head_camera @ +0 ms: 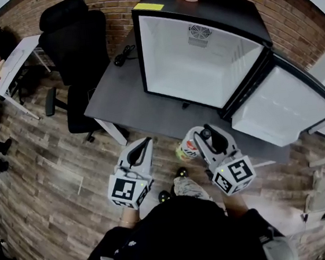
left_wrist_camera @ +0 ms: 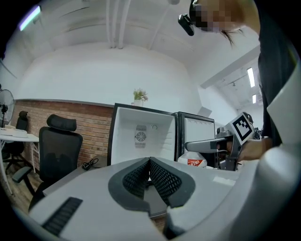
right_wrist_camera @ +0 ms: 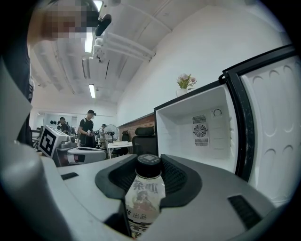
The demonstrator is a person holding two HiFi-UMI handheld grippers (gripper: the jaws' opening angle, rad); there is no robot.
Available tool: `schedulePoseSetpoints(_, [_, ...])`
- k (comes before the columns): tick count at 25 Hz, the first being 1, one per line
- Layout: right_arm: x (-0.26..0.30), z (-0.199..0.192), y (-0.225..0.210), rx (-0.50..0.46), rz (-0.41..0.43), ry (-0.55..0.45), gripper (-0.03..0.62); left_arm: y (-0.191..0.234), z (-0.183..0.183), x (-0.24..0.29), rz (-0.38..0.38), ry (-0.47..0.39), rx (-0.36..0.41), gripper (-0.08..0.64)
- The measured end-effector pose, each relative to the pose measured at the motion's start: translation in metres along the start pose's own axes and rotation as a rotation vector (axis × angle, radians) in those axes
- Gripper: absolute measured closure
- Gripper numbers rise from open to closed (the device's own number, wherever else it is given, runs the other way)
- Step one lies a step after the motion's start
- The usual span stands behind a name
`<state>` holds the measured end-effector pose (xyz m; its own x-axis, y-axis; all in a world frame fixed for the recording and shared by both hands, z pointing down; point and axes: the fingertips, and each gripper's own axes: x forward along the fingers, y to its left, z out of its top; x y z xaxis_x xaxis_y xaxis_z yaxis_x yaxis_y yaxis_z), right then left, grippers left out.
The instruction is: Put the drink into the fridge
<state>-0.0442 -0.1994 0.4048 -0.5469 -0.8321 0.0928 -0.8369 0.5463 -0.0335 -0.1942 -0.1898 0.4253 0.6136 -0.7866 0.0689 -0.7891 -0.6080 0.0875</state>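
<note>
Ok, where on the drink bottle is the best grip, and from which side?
Take the bottle by its round body below the black cap, from the side, jaws across it: it is tall and slim. The right gripper is shut there.

A black office chair (head_camera: 75, 55) stands beside the dark table (head_camera: 118, 96), a black cable (head_camera: 124, 56) lying on it.

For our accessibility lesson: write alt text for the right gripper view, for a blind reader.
A black-capped plastic drink bottle with a pale printed label is clamped in the dark padded jaws of the right gripper. Beyond stands an open, empty black fridge with a white interior.
</note>
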Motion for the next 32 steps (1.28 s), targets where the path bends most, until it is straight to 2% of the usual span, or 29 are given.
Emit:
schedulePoseSetpoints(13, [0.070,0.010,-0.052,0.008,-0.009,-0.036,0.443,0.048,0.018,0.057,0.012,0.003,0.034,0.563])
schedulePoseSetpoints(21, [0.111,0.021,-0.090,-0.016,-0.026,-0.045,0.443,0.068,0.027,0.109,-0.025,-0.005,0.037,0.563])
schedulePoseSetpoints(32, [0.147,0.036,-0.141,-0.038,-0.056,-0.073,0.443,0.072,0.027,0.160,-0.077,0.017,0.039,0.563])
